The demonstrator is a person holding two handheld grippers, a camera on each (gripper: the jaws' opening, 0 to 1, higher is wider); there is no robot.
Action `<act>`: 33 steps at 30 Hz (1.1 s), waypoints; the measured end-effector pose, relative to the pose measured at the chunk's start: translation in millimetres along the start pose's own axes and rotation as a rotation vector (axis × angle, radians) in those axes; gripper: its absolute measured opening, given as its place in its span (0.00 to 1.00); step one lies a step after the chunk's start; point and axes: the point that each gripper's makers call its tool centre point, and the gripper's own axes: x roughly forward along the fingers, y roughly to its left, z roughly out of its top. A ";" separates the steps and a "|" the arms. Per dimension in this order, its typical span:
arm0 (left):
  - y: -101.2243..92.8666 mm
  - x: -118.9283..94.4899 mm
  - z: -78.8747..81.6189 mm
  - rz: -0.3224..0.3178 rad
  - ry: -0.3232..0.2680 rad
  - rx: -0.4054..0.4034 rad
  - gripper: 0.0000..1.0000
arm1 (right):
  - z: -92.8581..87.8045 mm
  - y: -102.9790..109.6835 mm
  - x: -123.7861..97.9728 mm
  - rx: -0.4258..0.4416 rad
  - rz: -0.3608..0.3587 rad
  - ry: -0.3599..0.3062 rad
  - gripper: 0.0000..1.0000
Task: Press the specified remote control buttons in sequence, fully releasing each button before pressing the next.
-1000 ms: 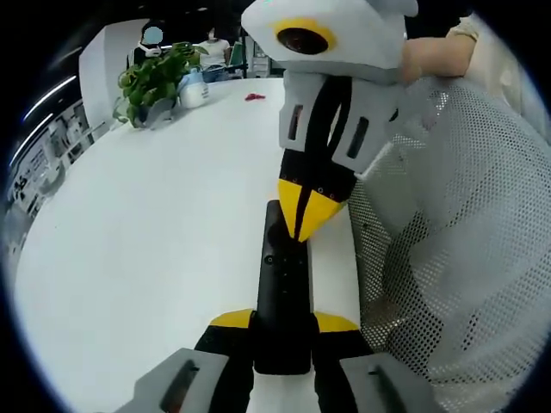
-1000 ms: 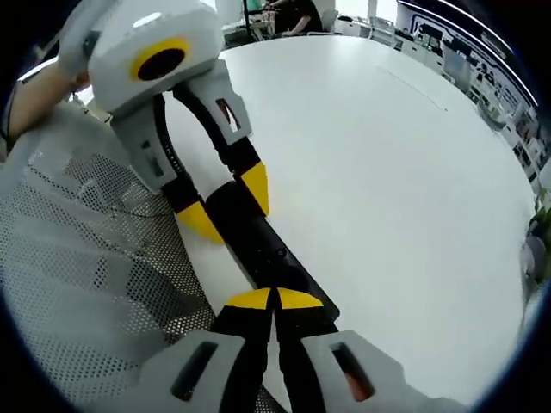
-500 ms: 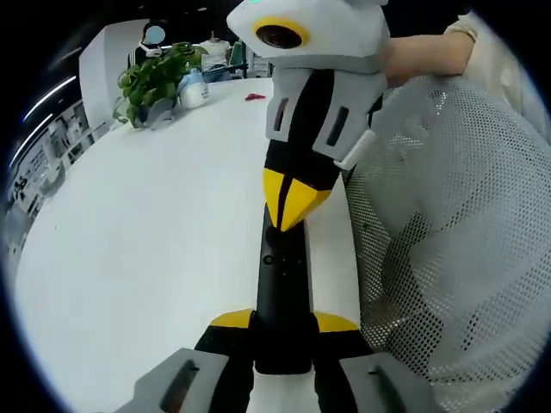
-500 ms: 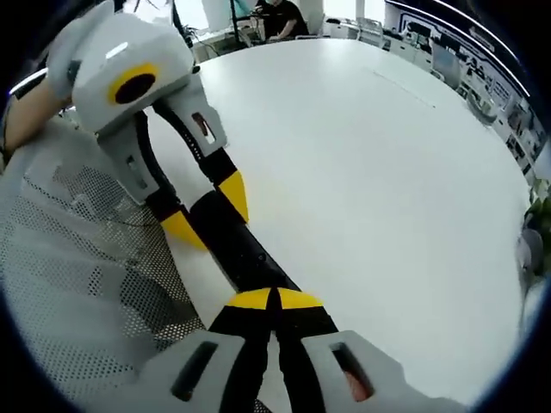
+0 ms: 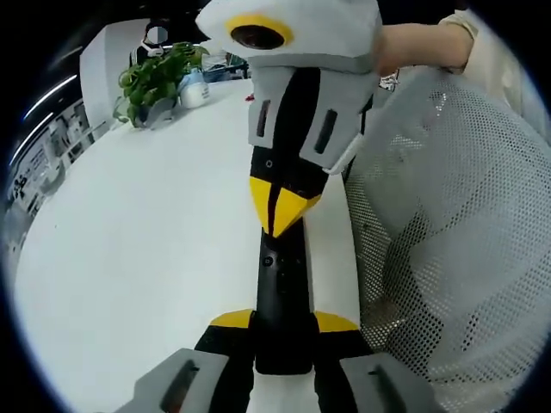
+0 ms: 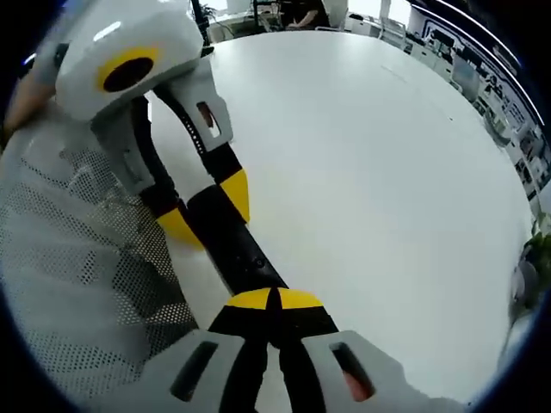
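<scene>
**Closed tips over a clamped remote**

Broad white table [image 5: 146, 224] underneath everything, bare across the middle. Beside it, along the near edge, a white mesh chair back [image 5: 456, 241]. Far off at the table's other end, a potted plant [image 5: 153, 82] and a small bottle [image 5: 195, 89].

Lying on the table close to the edge: a slim black remote [image 5: 281, 301], long axis running straight away from the left gripper [image 5: 282, 325]. Clamped at its near end between that gripper's yellow-tipped jaws, one on each long side.

Coming at it from the opposite end: the right gripper [image 6: 272, 300], jaws shut together into a single yellow point, nothing between them. In the left gripper view, that point sits directly above the remote's upper face, just beyond a small round button. Clearly the nearer one for pressing; the other merely steadies.

In the right gripper view, remote stretching away from the closed tips toward the gripper that grips its far end.

Judged: a press in hand or about to be.

Hard to tell: whether the tips actually touch the remote or stand just clear. Buttons mostly too dark and small to make out; top end of the remote hidden behind the pressing tips.
</scene>
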 end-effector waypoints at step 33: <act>0.7 0.6 -0.1 0.007 0.009 0.020 0.25 | -11.3 6.5 -7.8 -0.276 0.145 -0.087 0.05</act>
